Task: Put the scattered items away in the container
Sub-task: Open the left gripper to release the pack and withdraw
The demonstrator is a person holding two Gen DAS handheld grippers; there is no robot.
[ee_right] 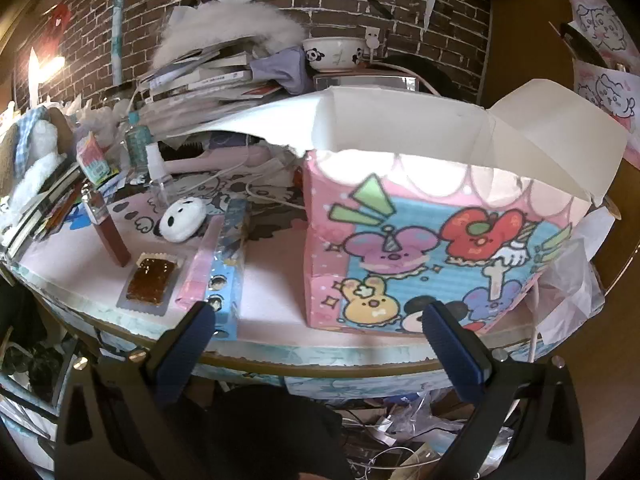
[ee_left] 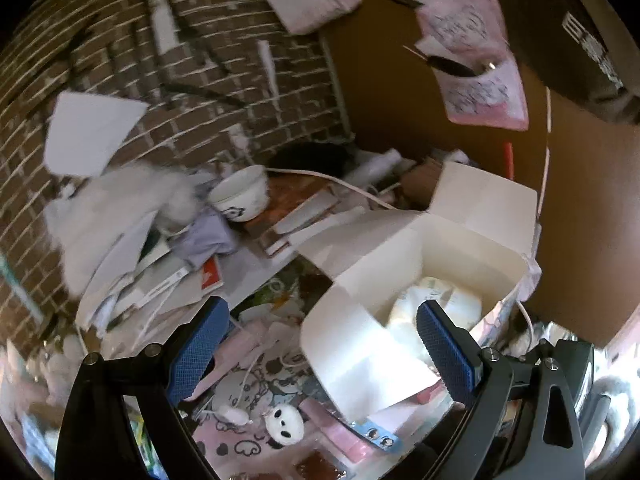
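White panda plush (ee_left: 283, 424) lies between the left fingers (ee_left: 200, 350), untouched.

Left tongs (ee_left: 320, 344): two fingers (ee_left: 198, 346) are being shown faced with blue pads in a fine crosshatch grip texture, backed by black plastic. Each is being carried on a black angular arm with triangular cutouts. Round silver screw heads are being seen at the pivot points, two per side.

Right tongs (ee_right: 316, 350): same build is being shown. Darker blue textured pads are being displayed on its fingers (ee_right: 456, 354), black frames behind, with silver screws at the joints and triangular cutouts in the arms.
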